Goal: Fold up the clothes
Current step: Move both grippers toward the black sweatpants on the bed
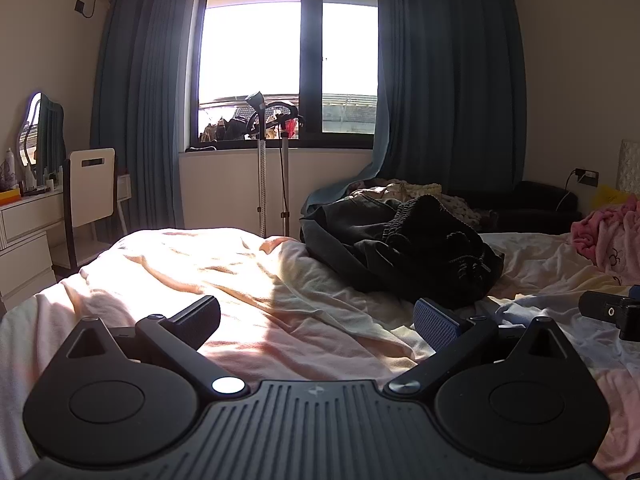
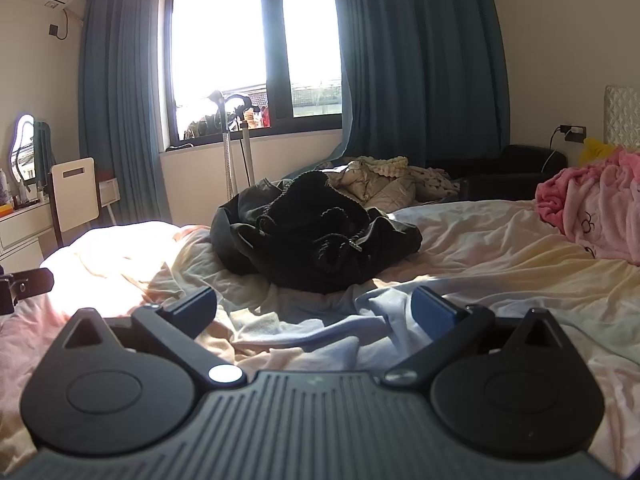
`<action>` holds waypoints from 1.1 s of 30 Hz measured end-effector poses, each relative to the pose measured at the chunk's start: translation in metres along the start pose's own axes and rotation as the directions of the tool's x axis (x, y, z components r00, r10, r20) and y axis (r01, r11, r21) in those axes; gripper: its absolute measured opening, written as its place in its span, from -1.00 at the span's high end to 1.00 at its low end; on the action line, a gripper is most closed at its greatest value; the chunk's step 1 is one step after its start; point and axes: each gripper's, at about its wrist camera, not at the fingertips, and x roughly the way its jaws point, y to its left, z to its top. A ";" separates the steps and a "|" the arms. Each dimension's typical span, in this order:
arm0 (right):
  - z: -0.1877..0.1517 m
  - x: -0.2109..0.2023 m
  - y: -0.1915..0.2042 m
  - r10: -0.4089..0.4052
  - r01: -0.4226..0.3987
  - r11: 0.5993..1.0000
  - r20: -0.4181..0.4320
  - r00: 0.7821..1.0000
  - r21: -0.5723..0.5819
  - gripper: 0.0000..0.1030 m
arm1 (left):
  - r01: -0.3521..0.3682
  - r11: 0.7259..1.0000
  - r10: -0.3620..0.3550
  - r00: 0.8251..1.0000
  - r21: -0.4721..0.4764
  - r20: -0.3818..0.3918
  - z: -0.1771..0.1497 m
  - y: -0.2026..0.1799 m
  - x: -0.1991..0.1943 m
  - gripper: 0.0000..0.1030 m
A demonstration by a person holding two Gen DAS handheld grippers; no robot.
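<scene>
The left gripper (image 1: 318,322) fills the bottom of the left wrist view, its two fingers spread wide apart with nothing between them but rumpled bed sheet (image 1: 224,280). The right gripper (image 2: 316,312) sits the same way at the bottom of the right wrist view, fingers wide apart and empty above a crumpled pale fold of the sheet.

The heap of black clothes (image 1: 400,248) lies on the bed at centre right of the left wrist view, well beyond the fingertips; in the right wrist view it sits at the centre of the frame. It seems to be more than one dark garment bundled together, with a knitted piece on top, but the shadow makes the count hard to judge. A pink garment (image 2: 596,216) lies bunched at the right edge of the frame, well apart from the black heap. Behind the heap, a pile of cream and patterned bedding (image 2: 380,180) rests near the foot of the blue curtain (image 2: 420,60).

At the right edge of the left wrist view, part of the other gripper shows low over the sheet. A window (image 1: 288,68) takes the upper centre, with a garment steamer stand (image 1: 264,160) just below it. At the left edge stand a white chair (image 1: 90,188) and a dresser (image 1: 24,232) with a mirror (image 1: 38,128) above.
</scene>
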 end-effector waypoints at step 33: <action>-0.005 0.009 0.000 -0.034 0.035 0.999 0.025 0.999 -0.017 -1.00 | 0.032 0.999 -0.032 0.999 0.020 -0.010 -0.001 -0.005 0.001 -1.00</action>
